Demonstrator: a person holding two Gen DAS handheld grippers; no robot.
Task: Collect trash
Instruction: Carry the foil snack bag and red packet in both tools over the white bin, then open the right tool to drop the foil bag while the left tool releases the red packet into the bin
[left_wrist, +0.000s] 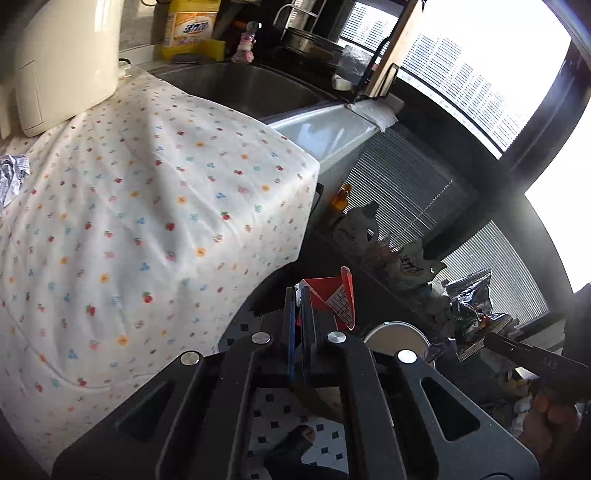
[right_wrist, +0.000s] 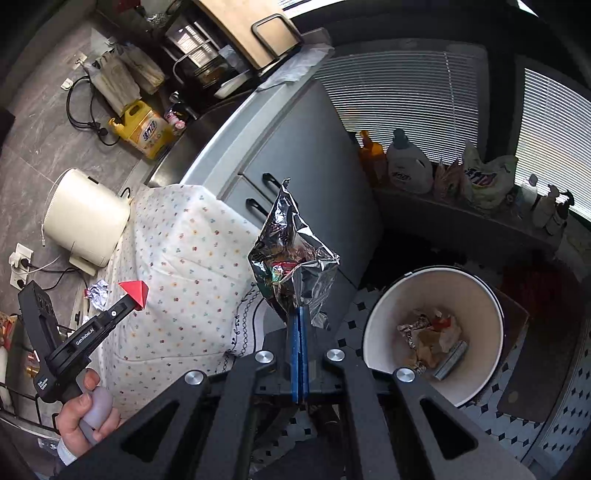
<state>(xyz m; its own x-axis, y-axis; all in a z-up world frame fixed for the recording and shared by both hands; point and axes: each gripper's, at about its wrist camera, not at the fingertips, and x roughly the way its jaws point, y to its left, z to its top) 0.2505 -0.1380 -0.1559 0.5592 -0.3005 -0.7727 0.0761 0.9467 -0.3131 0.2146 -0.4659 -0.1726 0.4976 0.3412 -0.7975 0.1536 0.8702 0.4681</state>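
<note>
While the left tool (left_wrist: 300, 295) pinches a red carton (left_wrist: 334, 297), the right tool (right_wrist: 300, 314) clamps a foil wrapper (right_wrist: 291, 251).

Setting: home kitchen, lived-in.

Steel sink (left_wrist: 236, 86) set in the worktop (right_wrist: 207, 155), with a yellow detergent jug (left_wrist: 190, 27) and a dish rack (right_wrist: 199, 55) at its back edge. A wooden cutting board (right_wrist: 243, 29) stands against the blinds (right_wrist: 399, 92). Grey cabinet (right_wrist: 295, 147) with black drawer handles sits under the sink. A cream appliance (right_wrist: 86, 218) is on the worktop, near a wall socket (right_wrist: 18, 264) with plugs in it. A floral cloth (left_wrist: 147, 206) covers part of the worktop. Floor tile (right_wrist: 524, 424) is white with small black diamonds. Cleaning bottles and refill bags line the window ledge (right_wrist: 461, 210). A white bin (right_wrist: 432, 332) on the floor holds crumpled wrappers.
</note>
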